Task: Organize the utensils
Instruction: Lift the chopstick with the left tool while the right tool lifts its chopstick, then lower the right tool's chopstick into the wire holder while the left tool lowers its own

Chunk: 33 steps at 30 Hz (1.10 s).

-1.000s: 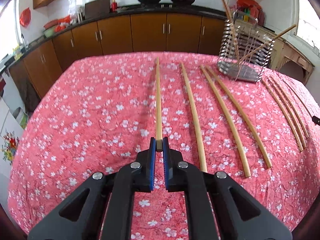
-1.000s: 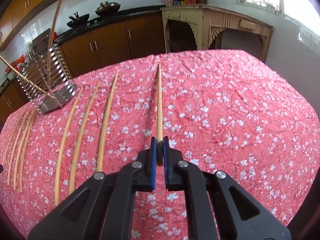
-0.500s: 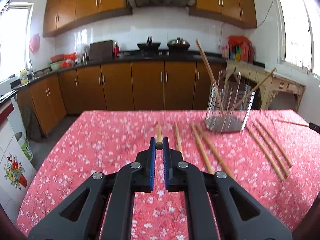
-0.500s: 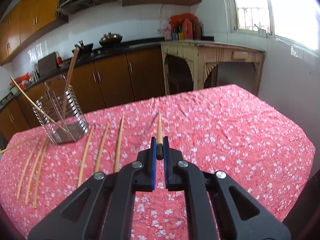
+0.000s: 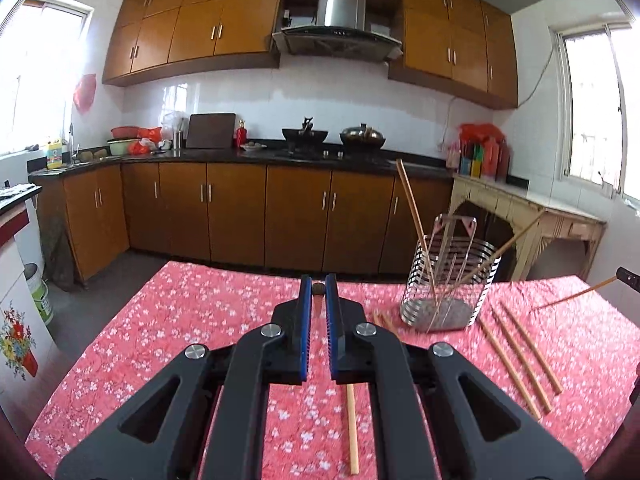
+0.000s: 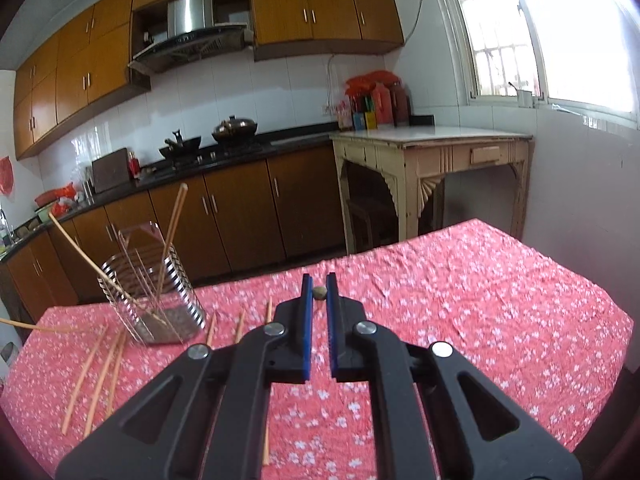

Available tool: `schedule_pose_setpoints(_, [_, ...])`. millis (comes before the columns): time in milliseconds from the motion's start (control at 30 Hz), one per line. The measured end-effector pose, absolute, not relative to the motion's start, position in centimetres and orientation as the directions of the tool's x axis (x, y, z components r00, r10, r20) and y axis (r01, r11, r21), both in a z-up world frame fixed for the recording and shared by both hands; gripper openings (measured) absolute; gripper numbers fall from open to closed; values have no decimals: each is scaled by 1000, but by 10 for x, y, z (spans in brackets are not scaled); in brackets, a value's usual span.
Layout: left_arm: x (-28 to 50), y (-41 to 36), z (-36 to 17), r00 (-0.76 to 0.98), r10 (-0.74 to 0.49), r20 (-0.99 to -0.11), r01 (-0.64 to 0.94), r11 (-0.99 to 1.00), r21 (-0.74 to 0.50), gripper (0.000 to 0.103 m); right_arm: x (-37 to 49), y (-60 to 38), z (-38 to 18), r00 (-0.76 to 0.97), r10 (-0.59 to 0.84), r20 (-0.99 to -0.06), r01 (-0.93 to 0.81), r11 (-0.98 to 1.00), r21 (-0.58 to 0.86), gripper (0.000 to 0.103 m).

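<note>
**Two chopsticks lifted, one in each claw**

Two long wooden chopsticks are up off the counter (image 5: pixel 168 320), which wears a red floral cloth. Toward its far side stands the wire utensil holder (image 5: pixel 448 280), already carrying two chopsticks that lean out at angles. Several loose chopsticks (image 5: pixel 516 360) lie flat beside it, well apart from each other.

Left claw (image 5: pixel 316 292) is closed on a chopstick end (image 5: pixel 318 288), seen end-on between the blue pads. Right claw (image 6: pixel 319 294) is likewise closed on its chopstick end (image 6: pixel 319 293). In the left view the right-hand stick's shaft (image 5: pixel 576 298) juts in from the edge.

Judging by their look, these sticks are light, stiff and smooth, so a pinch at the very end lets them pivot or slip. Gripping nearer the middle would steady them; tipping each point-down over the holder seems the next need.
</note>
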<state>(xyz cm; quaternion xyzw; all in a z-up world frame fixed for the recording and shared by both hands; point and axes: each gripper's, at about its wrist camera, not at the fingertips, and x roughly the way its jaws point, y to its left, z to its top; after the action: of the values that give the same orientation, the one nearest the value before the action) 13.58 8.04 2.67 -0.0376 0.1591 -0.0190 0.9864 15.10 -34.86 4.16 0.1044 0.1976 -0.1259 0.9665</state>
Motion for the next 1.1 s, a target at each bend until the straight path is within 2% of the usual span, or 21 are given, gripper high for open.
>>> schedule_pose_setpoints(567, [134,78,55,976,-37,-213,18,996,-89,7,146,-348,88,943,-198,-268,252,950,183,7])
schedule_pose_setpoints(1100, [125,76,77,987,-41,-155,28,996,-84,7,137,-339,120,971,-101,-218,152,961,231,7])
